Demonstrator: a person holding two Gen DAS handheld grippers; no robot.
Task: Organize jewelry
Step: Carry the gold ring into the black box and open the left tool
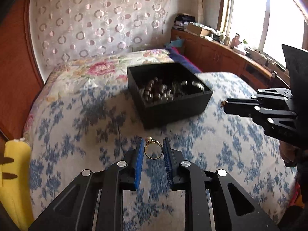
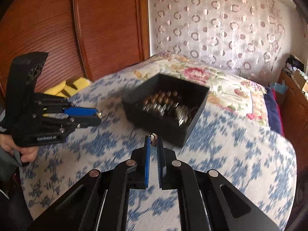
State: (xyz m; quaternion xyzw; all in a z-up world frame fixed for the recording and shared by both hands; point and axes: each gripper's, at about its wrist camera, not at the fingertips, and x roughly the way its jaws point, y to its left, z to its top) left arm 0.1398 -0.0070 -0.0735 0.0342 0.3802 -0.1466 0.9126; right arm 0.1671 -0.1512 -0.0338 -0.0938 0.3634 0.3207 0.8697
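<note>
My left gripper [image 1: 153, 144] is shut on a gold pearl ring [image 1: 153, 148] and holds it above the blue-flowered bedspread, short of a black open box [image 1: 169, 94]. The box holds brown bead bracelets [image 1: 154, 91] and other jewelry. My right gripper [image 2: 153, 140] is shut on a small dark earring [image 2: 153, 141] near the box [image 2: 165, 107], just before its near corner. The right gripper also shows in the left wrist view [image 1: 223, 104], right of the box. The left gripper also shows in the right wrist view [image 2: 99, 115], left of the box.
The bed's flowered quilt [image 1: 96, 67] lies behind the box, with a patterned curtain [image 1: 96, 19] beyond it. A yellow cushion [image 1: 13, 173] sits at the left edge. A wooden cabinet [image 1: 221, 53] with clutter stands under the window at the right. A wooden wardrobe [image 2: 77, 28] is at the left.
</note>
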